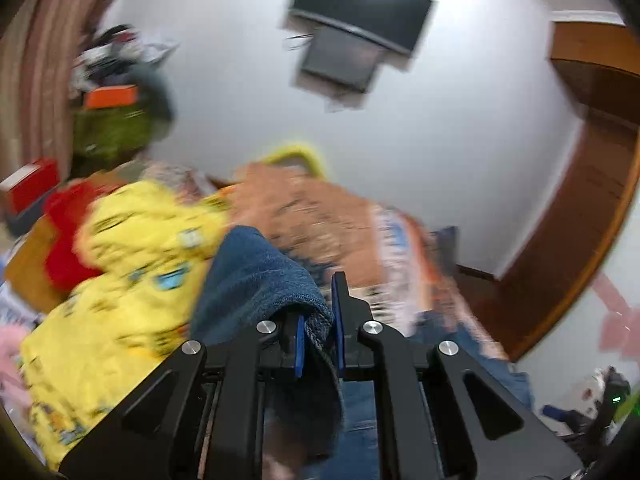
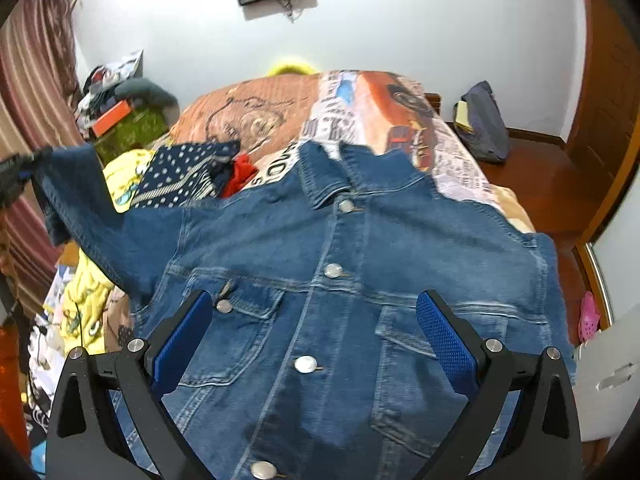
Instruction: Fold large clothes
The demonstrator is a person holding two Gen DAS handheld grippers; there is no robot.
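Left wrist: left gripper (image 1: 320, 320) pinches denim jacket (image 2: 340, 280) sleeve edge; right gripper (image 2: 316, 344) spread wide above it.

Left tool (image 1: 320, 330): matte black angular linkage arms with triangular cut-outs, four round silver screw heads at the pivots, and flat blue pads (image 1: 339, 320) lining the inner faces of the fingers. Right tool (image 2: 316, 340): same black frame and slotted arms, four silver screws, blue pads (image 2: 444, 340) with a fine dotted grip texture. No cables, skin or sleeves visible.
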